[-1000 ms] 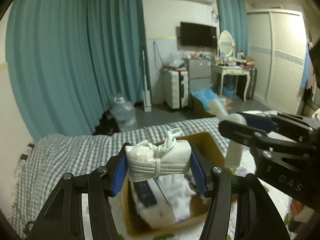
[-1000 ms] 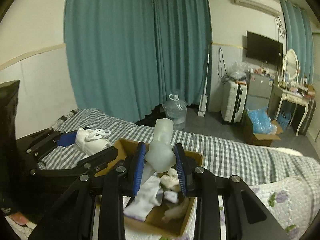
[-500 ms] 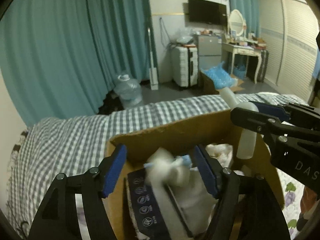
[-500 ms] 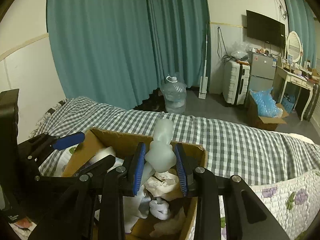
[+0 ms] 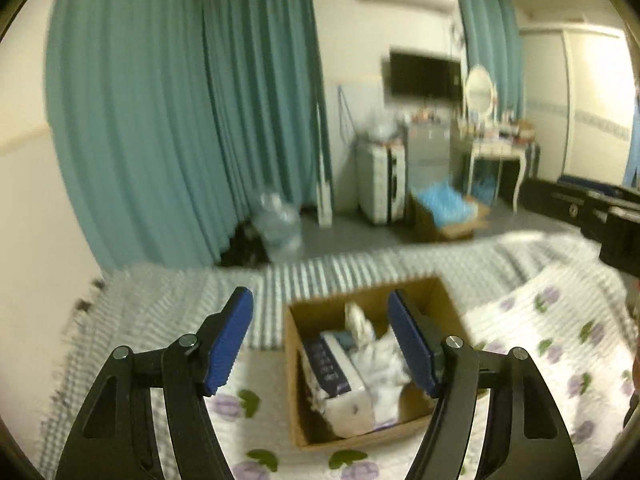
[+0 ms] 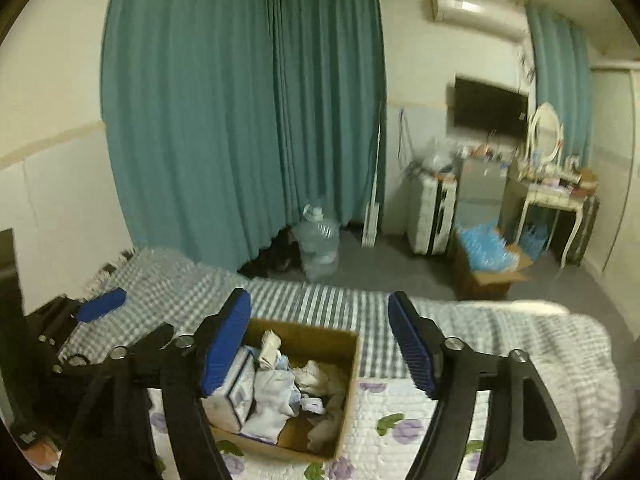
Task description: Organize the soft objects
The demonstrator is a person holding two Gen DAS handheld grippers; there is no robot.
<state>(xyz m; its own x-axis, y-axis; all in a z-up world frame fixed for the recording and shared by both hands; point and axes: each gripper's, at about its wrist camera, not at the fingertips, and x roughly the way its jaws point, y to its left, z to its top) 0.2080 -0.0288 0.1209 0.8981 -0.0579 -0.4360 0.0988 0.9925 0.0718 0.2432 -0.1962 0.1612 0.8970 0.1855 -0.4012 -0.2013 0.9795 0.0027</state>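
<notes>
A brown cardboard box point(image 5: 436, 292) sits on the bed, holding white soft items point(image 5: 380, 364) and a tissue pack point(image 5: 336, 372). It also shows in the right wrist view point(image 6: 348, 364), with white cloths point(image 6: 276, 396) inside. My left gripper point(image 5: 320, 344) is open and empty, raised above the box. My right gripper point(image 6: 320, 344) is open and empty, also above the box. The left gripper shows at the left edge of the right wrist view point(image 6: 100, 306); the right one shows at the right edge of the left wrist view point(image 5: 592, 200).
The bed has a grey checked blanket point(image 6: 180, 284) and a white floral quilt point(image 6: 400, 432). Beyond are teal curtains point(image 6: 240, 120), a water jug point(image 6: 318, 240), a suitcase point(image 6: 432, 212), a floor box of blue items point(image 6: 488, 256) and a dressing table point(image 6: 556, 196).
Both grippers opened and let go: the white bundle and the pale bottle-shaped item dropped into the box. Both grippers then rose away from the box.
</notes>
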